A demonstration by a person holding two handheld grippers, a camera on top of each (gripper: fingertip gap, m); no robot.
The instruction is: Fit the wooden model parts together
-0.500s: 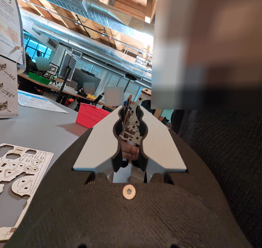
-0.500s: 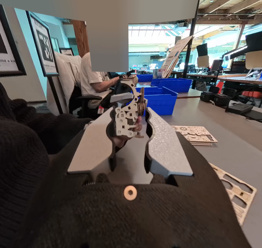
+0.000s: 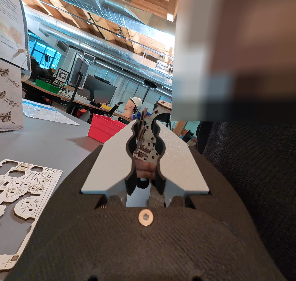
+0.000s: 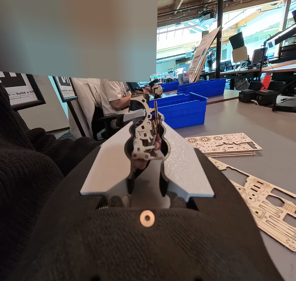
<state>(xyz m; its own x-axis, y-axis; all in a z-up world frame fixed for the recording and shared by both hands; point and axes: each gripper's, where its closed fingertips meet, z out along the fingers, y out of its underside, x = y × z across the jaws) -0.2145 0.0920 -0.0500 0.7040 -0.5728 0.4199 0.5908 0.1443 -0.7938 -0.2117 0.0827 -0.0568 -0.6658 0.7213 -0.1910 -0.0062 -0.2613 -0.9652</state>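
Grey table (image 4: 240, 117): two pale laser-cut plywood part sheets (image 4: 224, 142) lie on it, many pieces still unpunched, so much assembly appears outstanding. The partly built pale wooden model assembly (image 3: 148, 143), several slotted plates already joined, is held aloft between both tools. Left gripper (image 3: 145, 145): jaws closed on the assembly. Right gripper (image 4: 146, 142): jaws now narrowed about the same assembly (image 4: 144, 138), wider half a second ago; firm contact cannot be confirmed. A bare fingertip (image 4: 157, 142) touches the assembly.
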